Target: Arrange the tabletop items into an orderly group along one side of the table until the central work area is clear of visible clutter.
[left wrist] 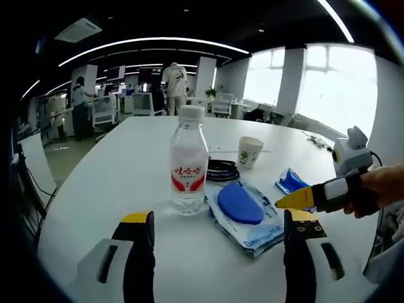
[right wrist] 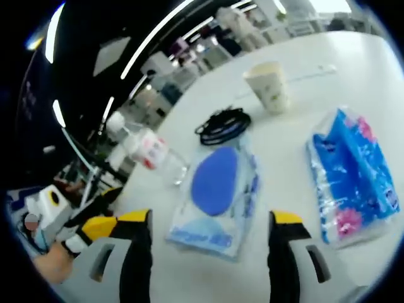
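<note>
Wipes pack (right wrist: 218, 192) lay mid-table, between the water bottle (left wrist: 189, 161) and the tissue packet (right wrist: 353, 183). Both the right gripper (right wrist: 208, 252) and left gripper (left wrist: 218, 252) stood apart, empty. A careless sweep could topple the upright bottle.

Blue tissue pack (left wrist: 291, 180), right of the wet-wipe pack (left wrist: 245, 214): near end covered by the right gripper (left wrist: 297, 200) entering from the right. Black cable coil (left wrist: 221, 169), behind the wet-wipe pack: left part hidden by the water bottle (left wrist: 189, 161). Bottle label print: too small to read. Right gripper view: motion-blurred throughout; wet-wipe pack lettering illegible.
</note>
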